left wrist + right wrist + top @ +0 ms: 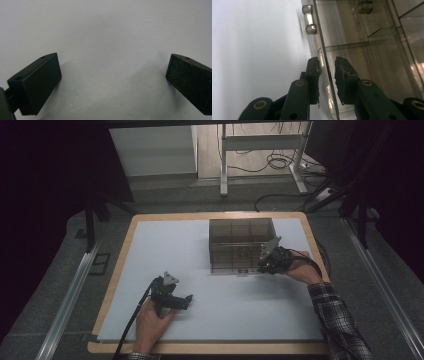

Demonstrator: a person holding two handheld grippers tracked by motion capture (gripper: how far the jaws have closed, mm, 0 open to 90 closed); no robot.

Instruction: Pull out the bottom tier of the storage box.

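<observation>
A clear smoky plastic box (242, 245) with inner dividers stands on the white mat (225, 320), toward the back right. My right gripper (264, 265) is at its near right corner. In the right gripper view its jaws (327, 72) straddle the box's thin front wall (324, 50), one pad outside and one inside, with a narrow gap on each side, so it is open. A small metal cylinder fitting (309, 18) sits on that wall farther along. My left gripper (186, 299) rests on the mat at the near left, its jaws (113, 75) wide open with nothing between them.
The mat covers a wooden tabletop (120, 255) whose rim shows all around. Beyond the table's far edge stand a white desk frame (223, 165) and loose cables (280, 162) on the floor. A plaid sleeve (337, 320) comes in at the bottom right.
</observation>
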